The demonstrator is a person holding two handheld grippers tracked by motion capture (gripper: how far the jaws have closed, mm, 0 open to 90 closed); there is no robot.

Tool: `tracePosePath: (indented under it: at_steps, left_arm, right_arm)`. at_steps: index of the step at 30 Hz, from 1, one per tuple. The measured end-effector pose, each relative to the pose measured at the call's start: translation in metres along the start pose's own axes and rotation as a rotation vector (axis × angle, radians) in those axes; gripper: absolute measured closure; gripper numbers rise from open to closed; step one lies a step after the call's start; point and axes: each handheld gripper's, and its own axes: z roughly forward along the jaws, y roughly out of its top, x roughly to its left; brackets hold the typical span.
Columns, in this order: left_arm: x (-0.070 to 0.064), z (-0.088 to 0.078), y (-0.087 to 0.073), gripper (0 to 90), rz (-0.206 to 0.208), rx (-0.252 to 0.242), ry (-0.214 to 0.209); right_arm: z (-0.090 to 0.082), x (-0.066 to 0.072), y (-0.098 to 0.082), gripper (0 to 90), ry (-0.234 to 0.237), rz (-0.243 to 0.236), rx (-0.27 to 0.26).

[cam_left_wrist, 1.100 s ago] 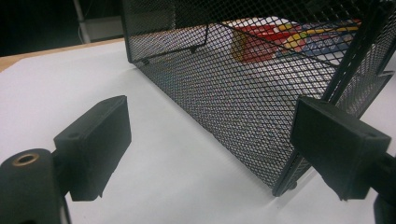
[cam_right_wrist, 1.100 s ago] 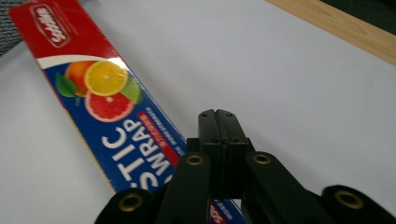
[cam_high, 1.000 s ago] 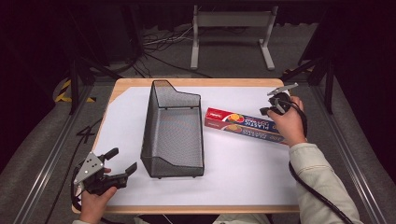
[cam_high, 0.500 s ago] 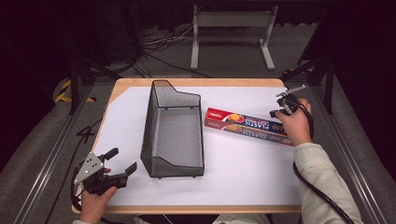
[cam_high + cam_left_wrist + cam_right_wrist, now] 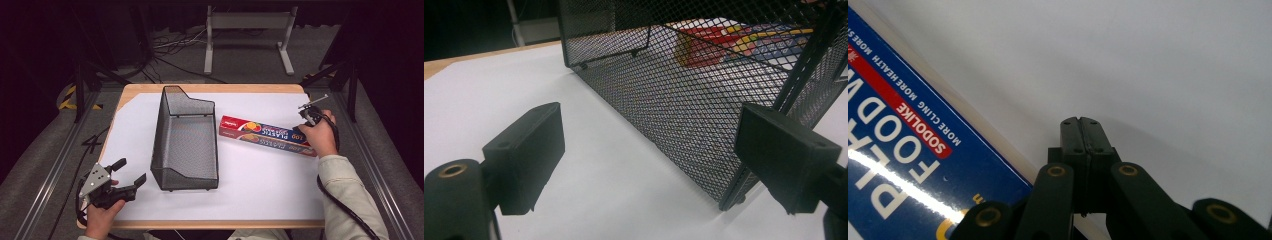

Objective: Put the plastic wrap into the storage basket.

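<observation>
**Observer:** Tongs first. Your left gripper [image 5: 131, 175] sat at the near left corner of the table [image 5: 150, 91], held low in your left hand [image 5: 100, 217], grey plate on top. Its jaws stood spread wide, nothing between them. In the left gripper view the pads [image 5: 524, 157] framed the near end of the wire basket [image 5: 704, 95], close to its corner but apart from it.

**Operator:** And the right one?

**Observer:** Your right gripper [image 5: 1081, 131] had its jaws pressed flat together, pinching nothing. It pointed down at the white sheet [image 5: 1158, 60], just beside the edge of the plastic wrap box [image 5: 903, 150]. In the high view your right hand [image 5: 320, 135] rested over the box's right end. Whether the tips actually touched the cardboard, I could not tell; the closed pads looked just off its edge.

**Operator:** Where did the box lie?

**Observer:** Flat on the white sheet, right of the basket, long side running from the basket's far right corner out toward your right hand, slightly slanted. Blue and red print faced up. Its left end sat just beside the basket wall, apparently not touching. Through the mesh in the left gripper view, the red and blue of the box showed on the far side.

**Operator:** The basket itself?

**Observer:** Black mesh, upright, long axis running away from you, at mid-table.
</observation>
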Motion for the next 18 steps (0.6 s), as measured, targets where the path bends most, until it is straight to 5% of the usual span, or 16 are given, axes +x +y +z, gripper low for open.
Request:
tracePosePath:
  at_steps: [10,18]
  left_arm:
    - [0.0,-0.001,0.0,13.6,0.004,-0.003,-0.002]
    - [-0.001,0.0,0.0,13.6,0.005,0.0,-0.001]
  right_arm:
    - [-0.007,0.009,-0.002,90.0,0.052,0.023,0.134]
    - [-0.021,0.021,-0.019,90.0,0.096,-0.001,0.08]
